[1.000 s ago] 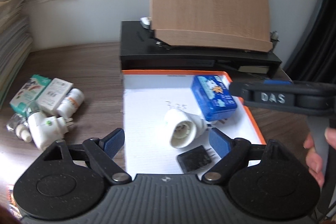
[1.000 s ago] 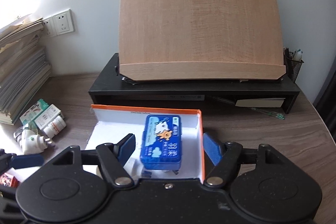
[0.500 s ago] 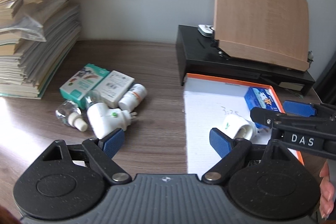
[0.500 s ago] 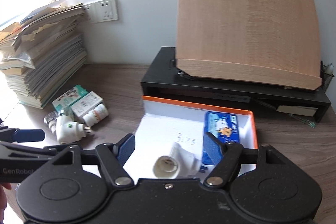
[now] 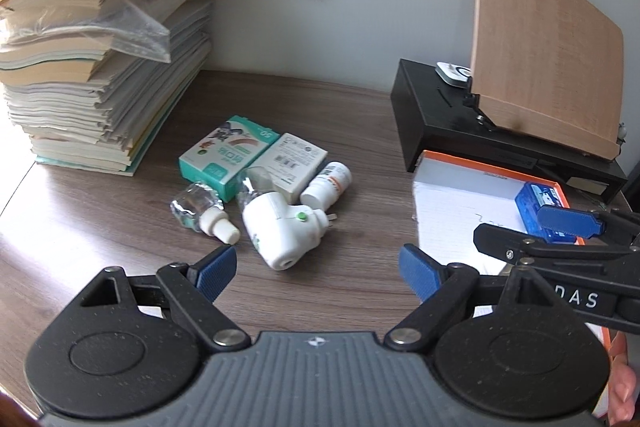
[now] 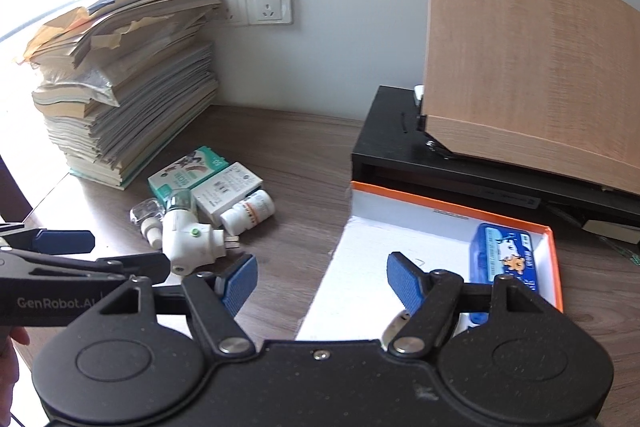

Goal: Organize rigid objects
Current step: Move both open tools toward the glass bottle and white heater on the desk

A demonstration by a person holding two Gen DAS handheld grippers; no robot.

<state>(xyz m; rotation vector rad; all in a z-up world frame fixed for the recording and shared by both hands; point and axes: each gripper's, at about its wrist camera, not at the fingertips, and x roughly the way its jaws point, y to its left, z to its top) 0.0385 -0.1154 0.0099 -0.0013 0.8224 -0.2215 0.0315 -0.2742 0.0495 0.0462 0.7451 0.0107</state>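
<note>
Both claws have swung left, spread and empty: left claw (image 5: 316, 269) faces white plug (image 5: 282, 229), right claw (image 6: 322, 279) straddles tray edge (image 6: 340, 247).

Both wrist views look obliquely down, sharing the desk (image 5: 120, 235)

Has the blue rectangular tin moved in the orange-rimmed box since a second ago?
No. The blue rectangular tin still lies against the right wall of the orange-rimmed box, near its back corner; only the cameras swung left.

right gripper (image 5: 576, 227): "DAS" | left gripper (image 6: 120, 259): "GenRobot.AI" | green box (image 5: 224, 157): "50"
</note>
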